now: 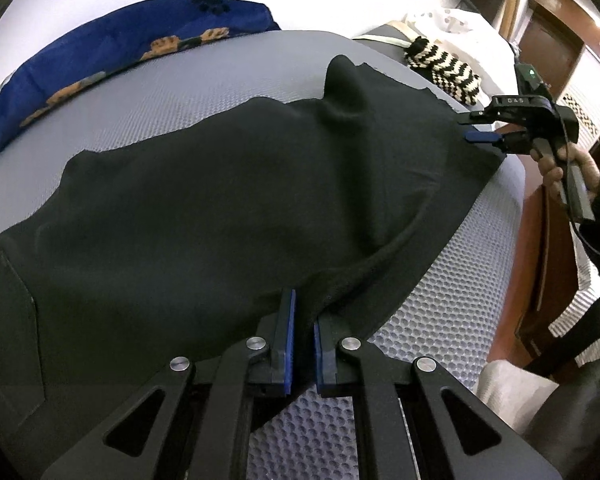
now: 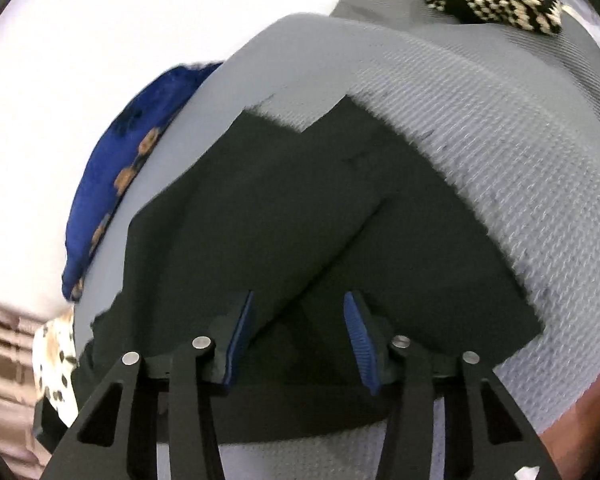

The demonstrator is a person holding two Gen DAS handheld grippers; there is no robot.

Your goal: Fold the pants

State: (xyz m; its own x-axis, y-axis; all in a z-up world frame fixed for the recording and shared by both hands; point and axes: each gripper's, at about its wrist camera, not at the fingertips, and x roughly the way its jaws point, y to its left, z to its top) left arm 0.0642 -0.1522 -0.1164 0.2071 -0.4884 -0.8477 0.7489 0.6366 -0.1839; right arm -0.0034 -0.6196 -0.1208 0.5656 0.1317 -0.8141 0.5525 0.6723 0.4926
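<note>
left claw (image 1: 304,312) pinching black pants (image 1: 220,184); right claw (image 2: 298,320) spread above them.

You have a grey textured mattress (image 1: 228,92) underneath. Along its far edge lies a blue cloth (image 1: 112,44) with orange patches. At the far right corner sits a black-and-cream zigzag knit (image 1: 448,68), with a brown wooden door (image 1: 552,44) behind it.
</note>
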